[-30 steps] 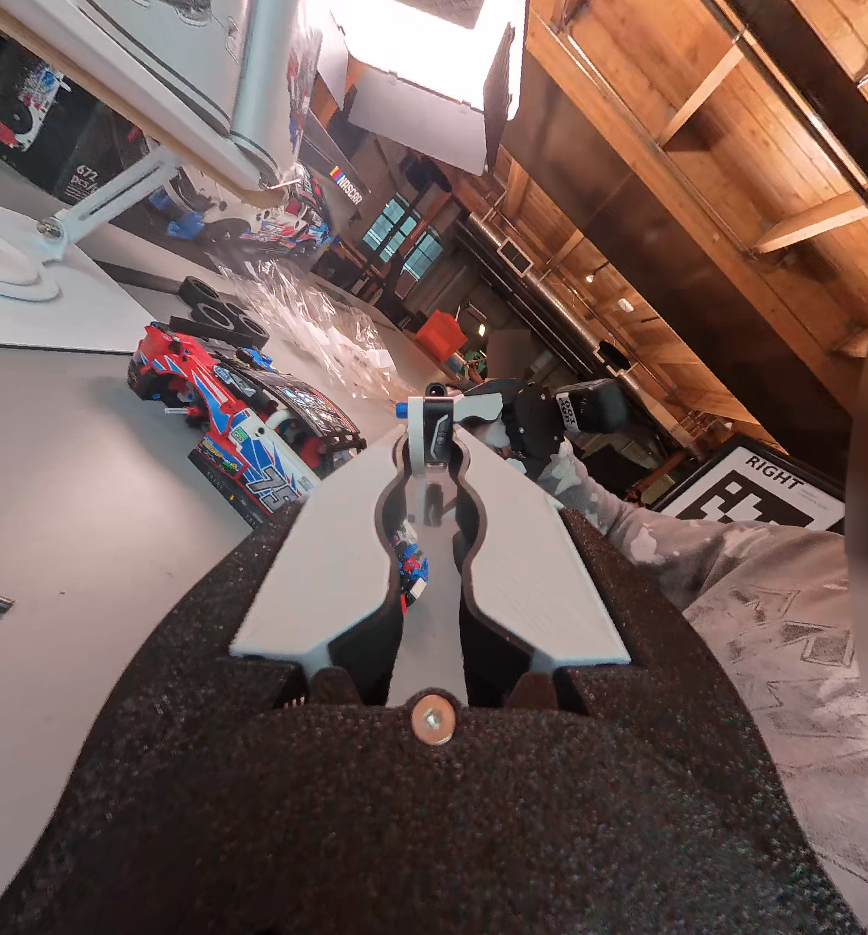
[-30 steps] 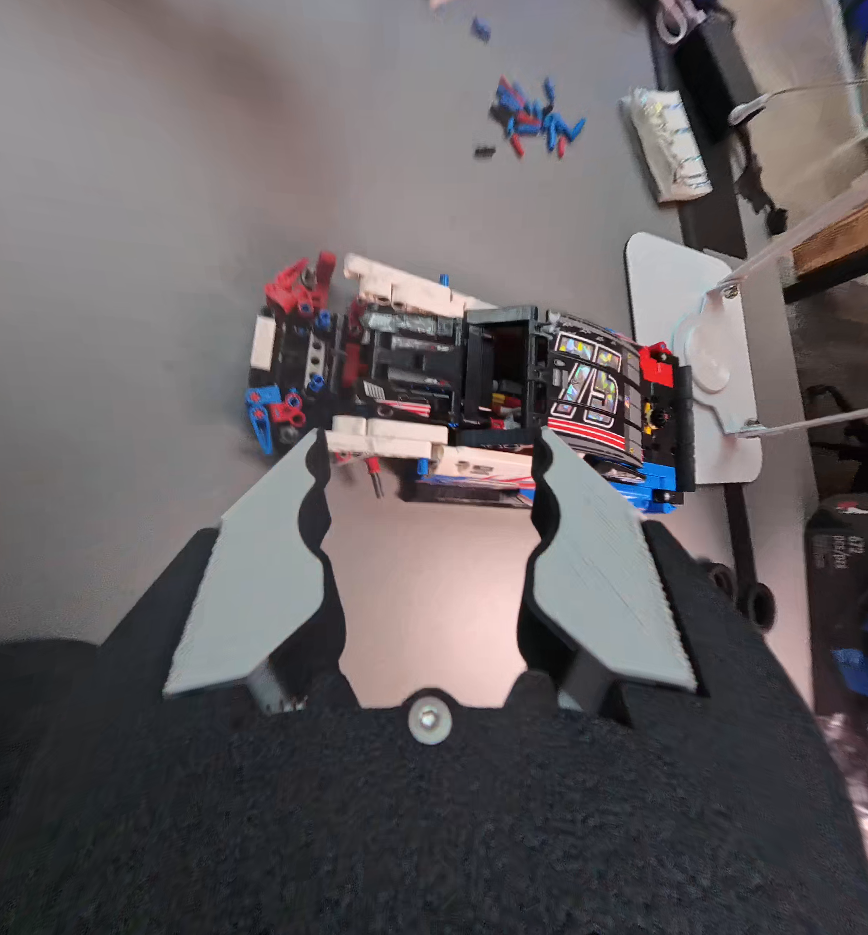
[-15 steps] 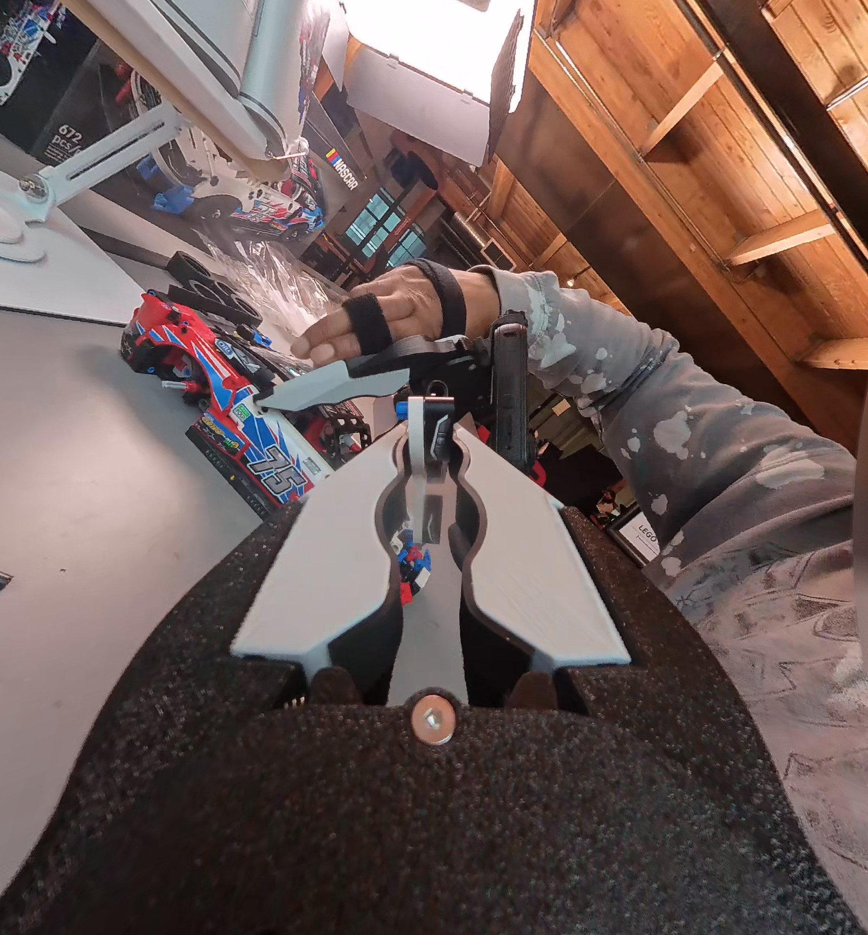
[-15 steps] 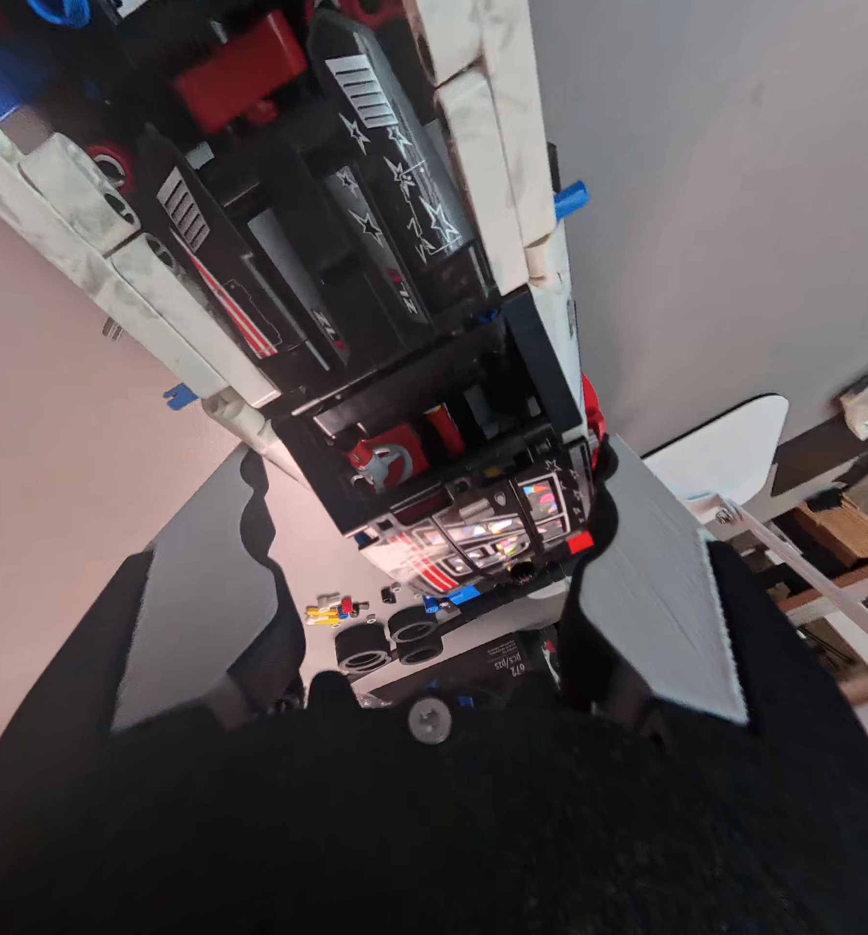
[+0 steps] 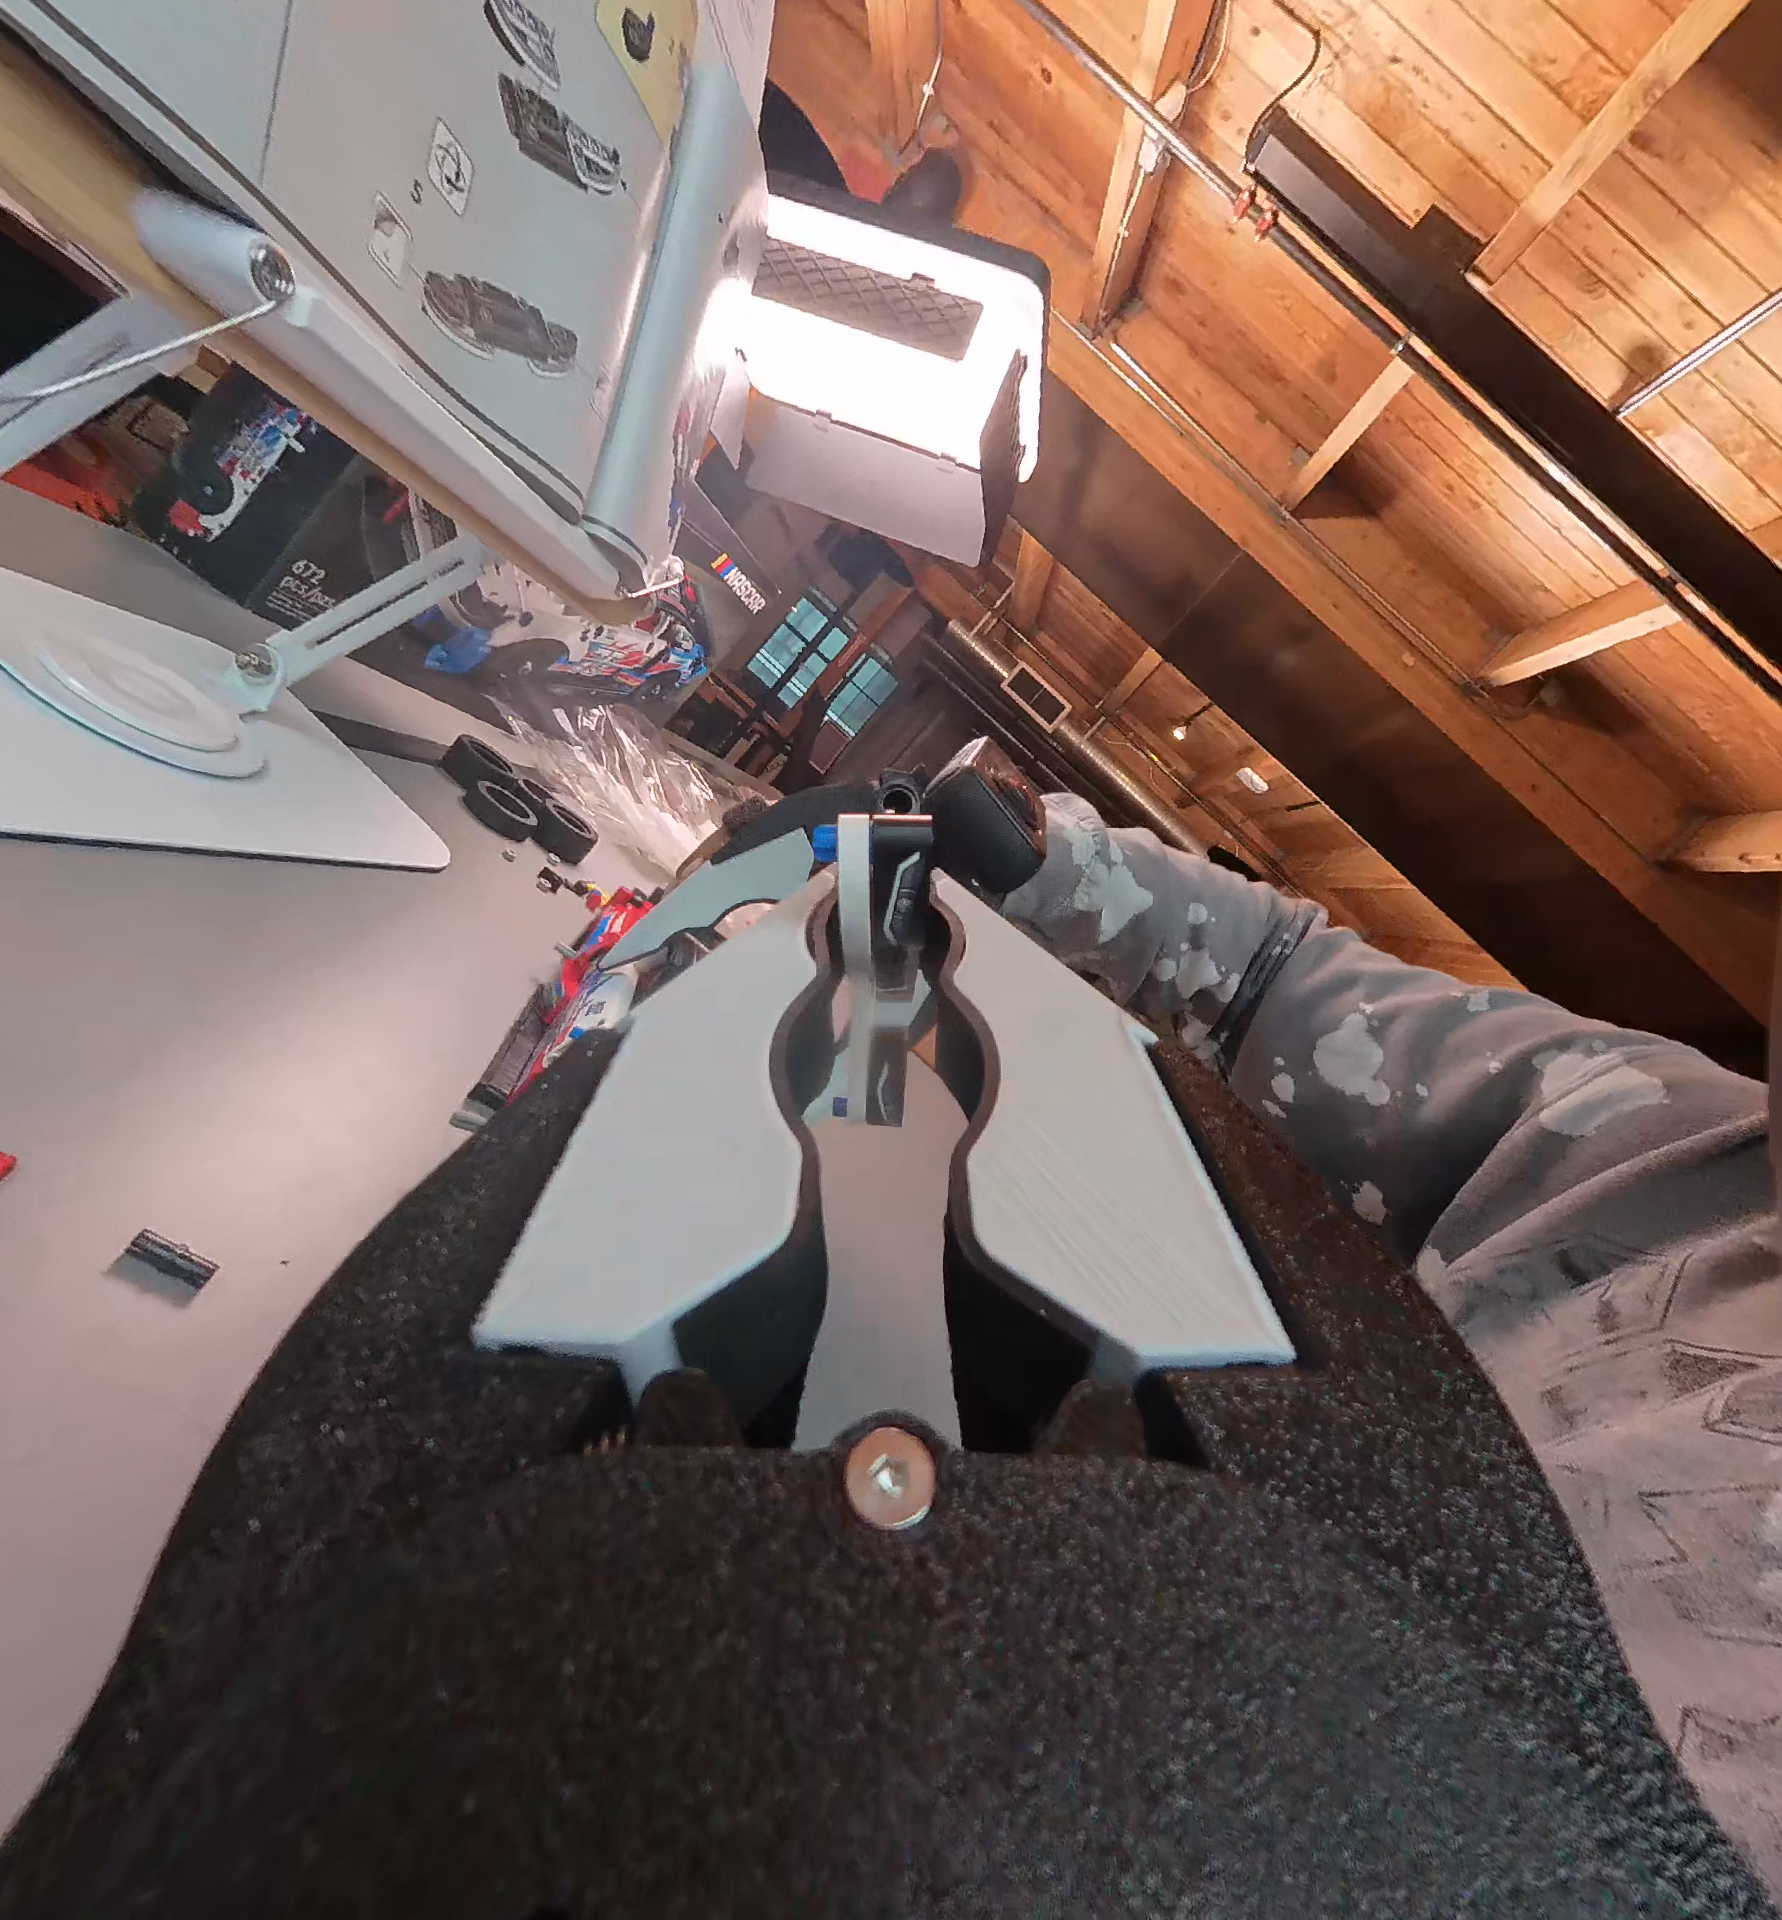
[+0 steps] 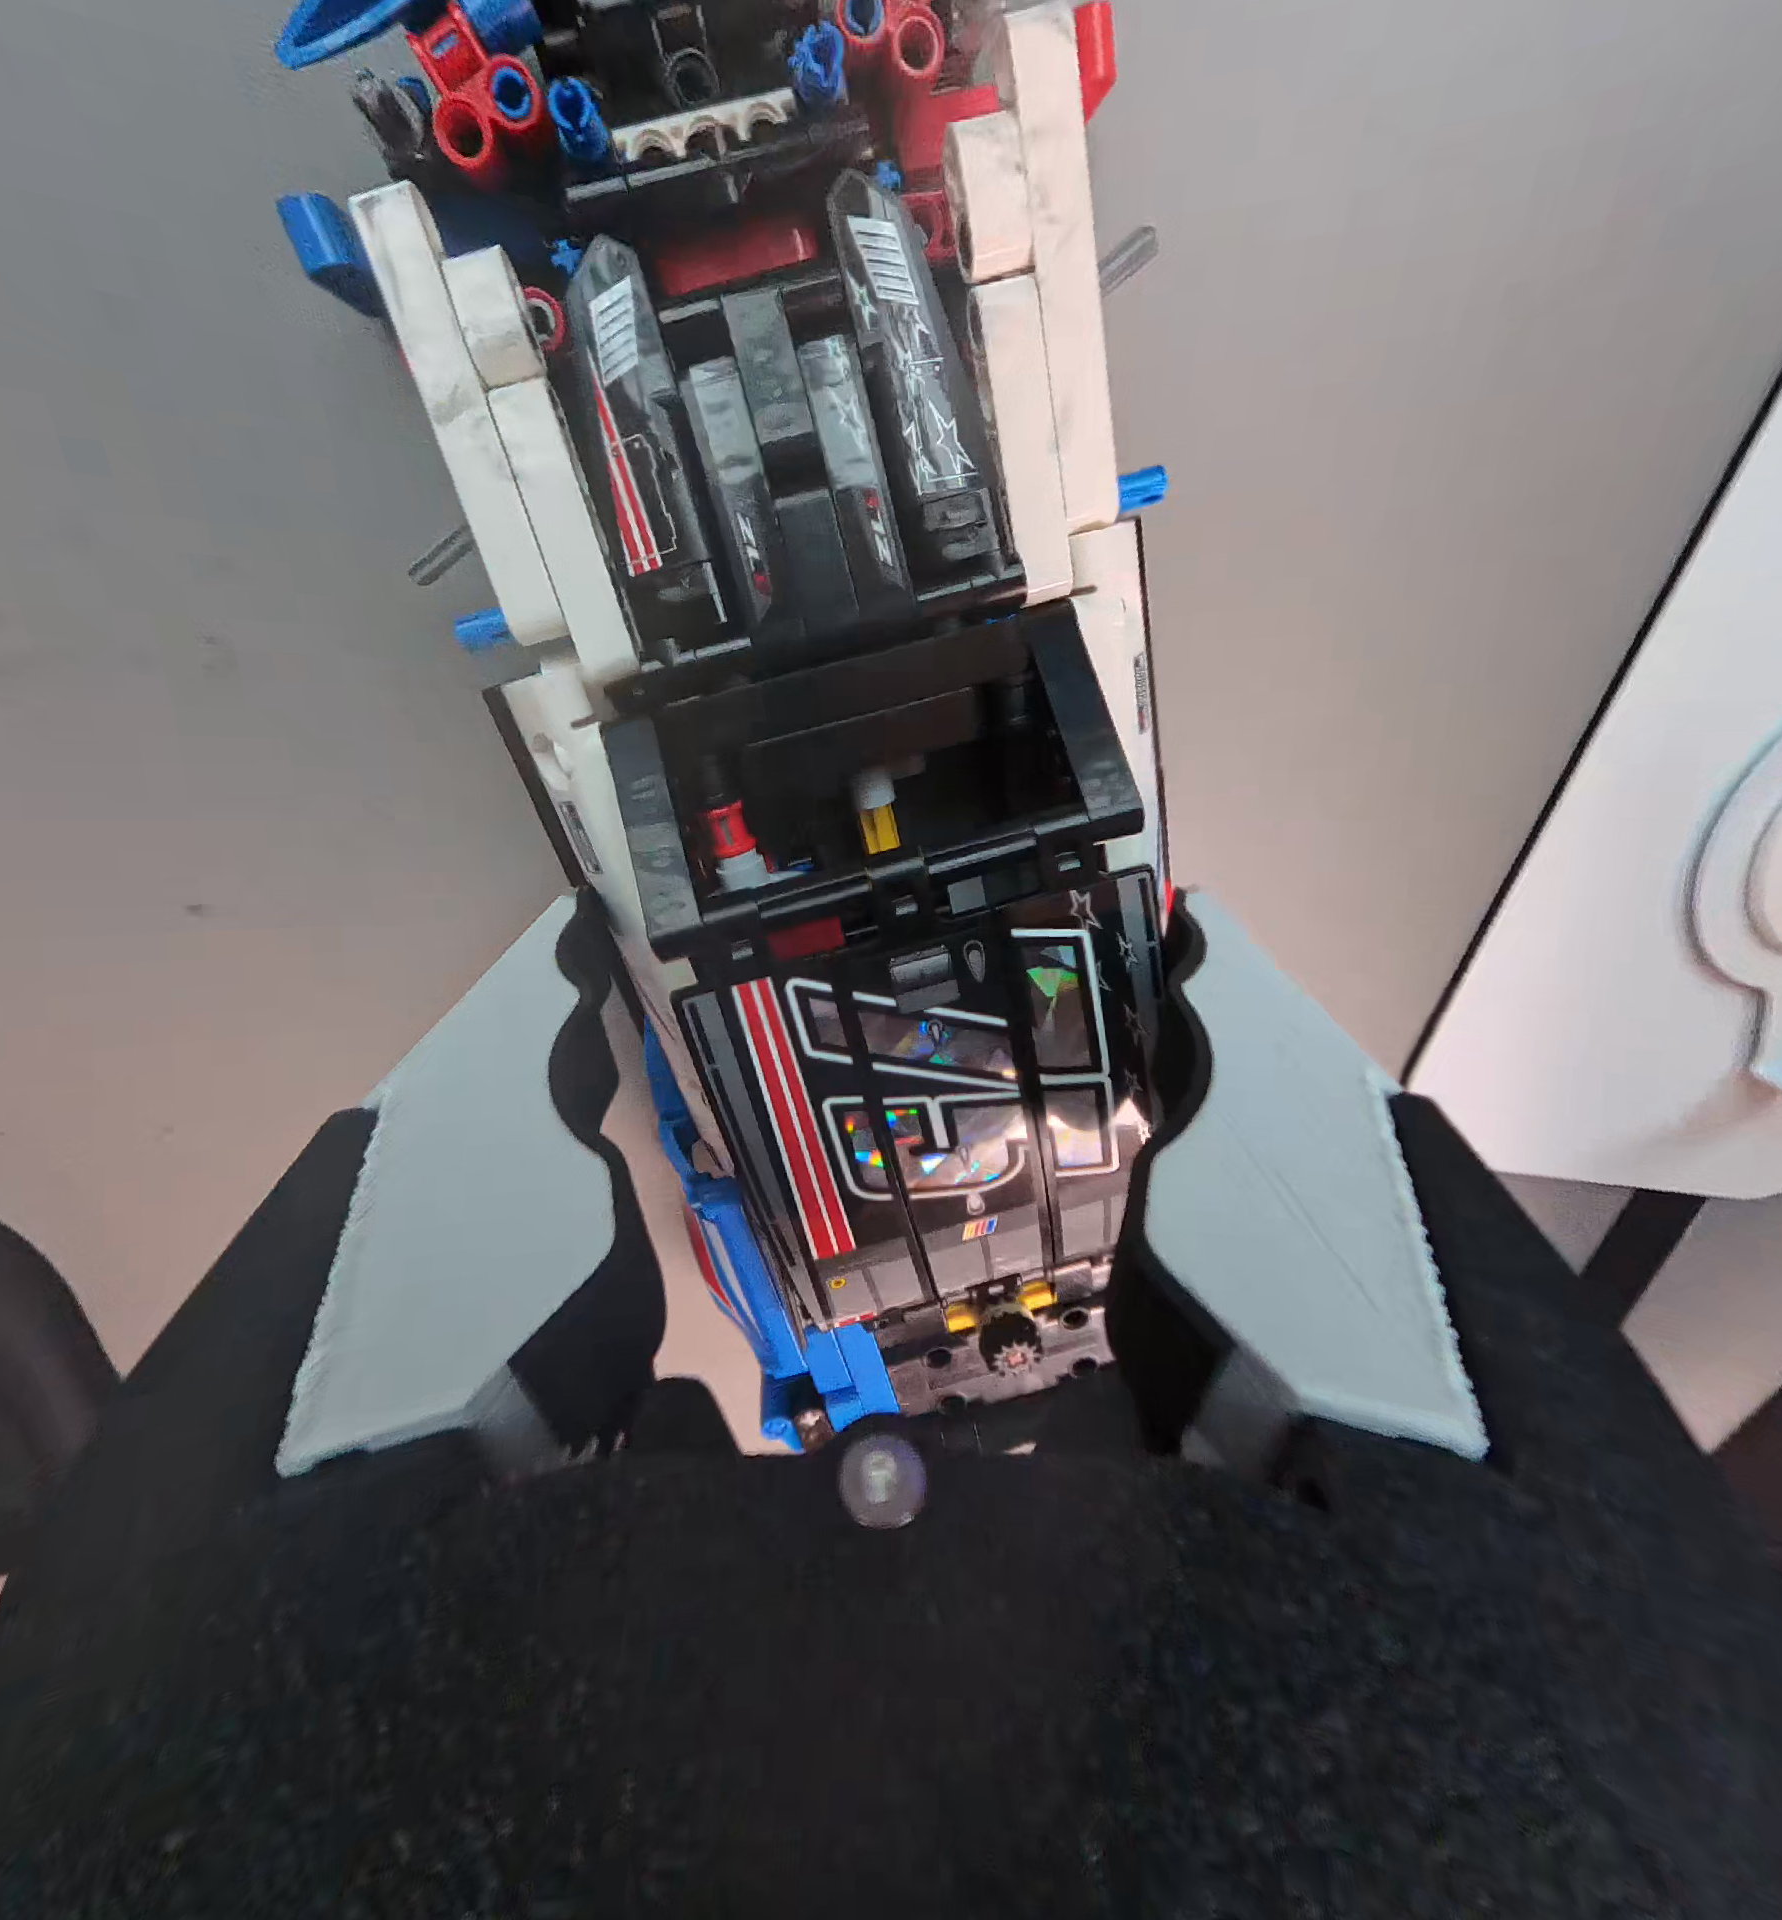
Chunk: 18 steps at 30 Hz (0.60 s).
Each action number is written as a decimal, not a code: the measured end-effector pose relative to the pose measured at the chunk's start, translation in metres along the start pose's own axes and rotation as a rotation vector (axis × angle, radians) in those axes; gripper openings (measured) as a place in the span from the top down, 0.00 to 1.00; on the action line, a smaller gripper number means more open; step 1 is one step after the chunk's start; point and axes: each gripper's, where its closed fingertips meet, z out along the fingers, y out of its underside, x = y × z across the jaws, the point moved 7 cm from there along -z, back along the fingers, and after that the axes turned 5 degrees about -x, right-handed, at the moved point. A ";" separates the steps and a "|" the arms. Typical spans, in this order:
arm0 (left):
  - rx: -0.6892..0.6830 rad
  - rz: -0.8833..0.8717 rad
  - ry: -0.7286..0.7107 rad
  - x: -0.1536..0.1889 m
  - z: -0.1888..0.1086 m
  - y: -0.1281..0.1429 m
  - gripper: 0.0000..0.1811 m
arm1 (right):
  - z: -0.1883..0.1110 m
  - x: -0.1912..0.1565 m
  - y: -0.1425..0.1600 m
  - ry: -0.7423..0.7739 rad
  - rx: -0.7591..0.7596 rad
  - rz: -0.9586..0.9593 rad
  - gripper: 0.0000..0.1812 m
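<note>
My left gripper (image 5: 882, 883) is shut on a small grey-white panel piece with a black sticker (image 5: 871, 997), held upright above the grey table. My right gripper (image 6: 882, 930) straddles the rear of the toy brick race car (image 6: 814, 582), a black, white, red and blue model lying on the table (image 6: 191, 520). Its fingers (image 6: 482, 1122) press on both sides of the car by the black roof panel. In the left wrist view the right gripper (image 5: 731, 894) and a grey sleeve (image 5: 1334, 1049) show beyond my fingers, over the car (image 5: 586, 987).
A white stand base (image 5: 170, 748) lies at the table's left, also at the right edge of the right wrist view (image 6: 1645, 831). Black tyres (image 5: 518, 800) and clear bags lie behind the car. Loose red, blue and black pins (image 5: 165, 1259) lie on the left.
The right gripper swung in line with the car and its jaws narrowed onto the car's rear. The left gripper, still holding the panel piece, pulled back and turned; the right hand dropped lower.
</note>
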 end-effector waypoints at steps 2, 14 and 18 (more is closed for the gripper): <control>0.032 0.002 -0.004 0.000 -0.004 -0.005 0.95 | -0.001 0.001 0.009 -0.008 -0.006 0.051 0.43; 0.086 -0.021 -0.005 0.000 -0.009 -0.009 0.95 | -0.015 -0.042 0.060 0.000 0.029 0.298 0.45; 0.065 -0.032 0.009 -0.002 -0.005 -0.005 0.95 | -0.019 -0.057 0.085 0.101 0.052 0.333 0.44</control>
